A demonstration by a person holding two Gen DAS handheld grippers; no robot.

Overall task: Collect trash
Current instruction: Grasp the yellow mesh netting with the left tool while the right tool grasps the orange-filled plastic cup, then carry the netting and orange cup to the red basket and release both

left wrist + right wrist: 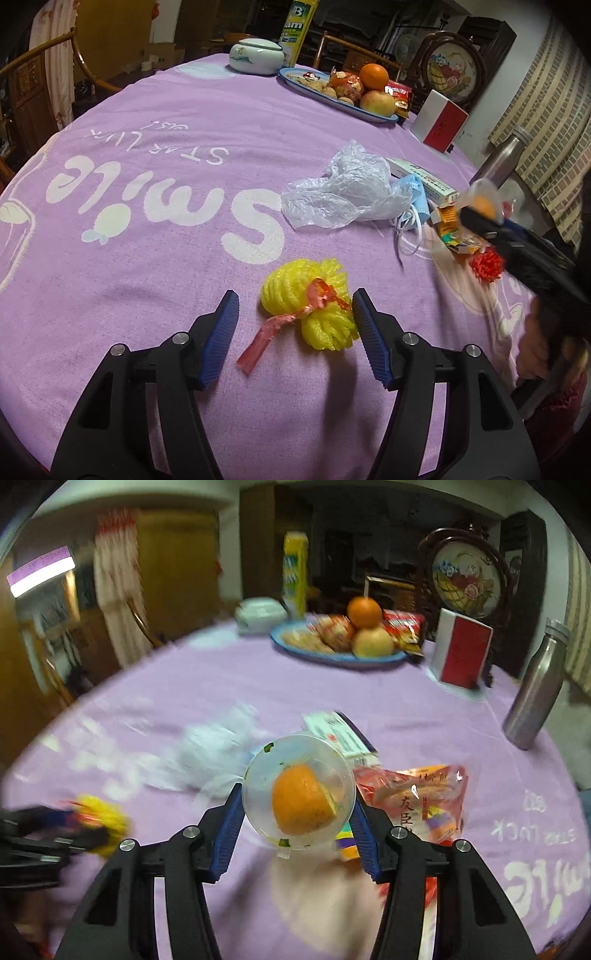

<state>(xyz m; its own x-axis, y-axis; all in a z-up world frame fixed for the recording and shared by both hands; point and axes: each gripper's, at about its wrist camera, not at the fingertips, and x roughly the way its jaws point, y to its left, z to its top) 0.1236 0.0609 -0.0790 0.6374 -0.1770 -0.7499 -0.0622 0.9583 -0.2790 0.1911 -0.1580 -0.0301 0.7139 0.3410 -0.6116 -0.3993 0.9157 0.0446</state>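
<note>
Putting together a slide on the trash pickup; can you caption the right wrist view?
Right gripper clamps a clear plastic cup holding orange peel above the purple tablecloth.

Over the purple tablecloth (155, 258), a blue fruit tray (295, 650) carries an orange (364, 612) atop an apple (372, 642), with a white lidded jar (256, 55), yellow spray can (294, 576), red-and-white box (463, 651) and steel bottle (535, 690) nearby.
</note>
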